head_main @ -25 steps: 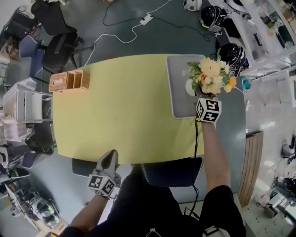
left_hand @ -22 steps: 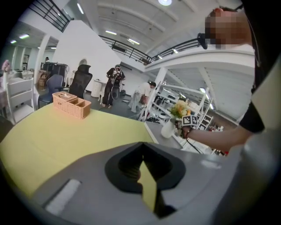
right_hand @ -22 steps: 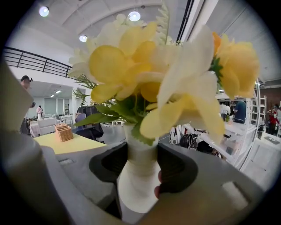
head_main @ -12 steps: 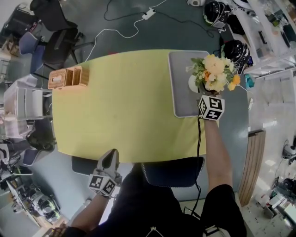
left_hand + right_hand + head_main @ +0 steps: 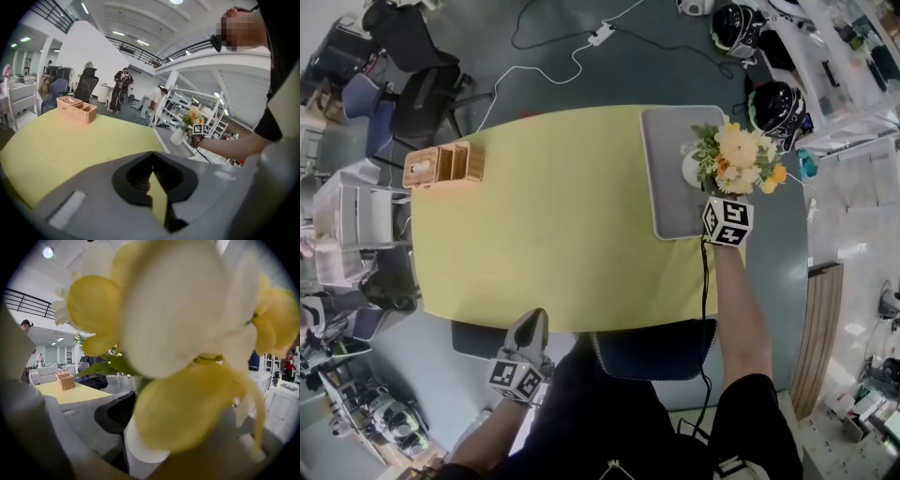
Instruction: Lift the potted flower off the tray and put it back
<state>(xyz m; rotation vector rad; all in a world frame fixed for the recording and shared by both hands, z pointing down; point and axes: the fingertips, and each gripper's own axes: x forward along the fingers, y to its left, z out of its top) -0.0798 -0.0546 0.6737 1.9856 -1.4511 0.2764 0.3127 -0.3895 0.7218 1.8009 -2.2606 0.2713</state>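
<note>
The potted flower, a white pot (image 5: 688,169) under yellow and orange blooms (image 5: 739,157), stands on the grey tray (image 5: 661,192) at the right end of the yellow table (image 5: 553,225). My right gripper (image 5: 706,186) reaches it from the near side, its jaws mostly hidden under the blooms. In the right gripper view the pot (image 5: 140,448) sits between the jaws against the dark left pad (image 5: 114,416); the jaws have just been opening slightly. The blooms (image 5: 178,324) fill that view. My left gripper (image 5: 532,325) hangs off the near table edge, shut and empty, and is seen again as the left gripper (image 5: 151,169) in its own view.
A wicker basket (image 5: 442,164) stands at the table's far left corner. A dark chair (image 5: 649,349) is tucked under the near edge. Helmets (image 5: 769,106) and a cable (image 5: 572,56) lie on the floor beyond, with office chairs (image 5: 417,89) at the far left.
The right gripper and the potted flower have barely shifted on the tray. The left gripper stays in place off the near edge.
</note>
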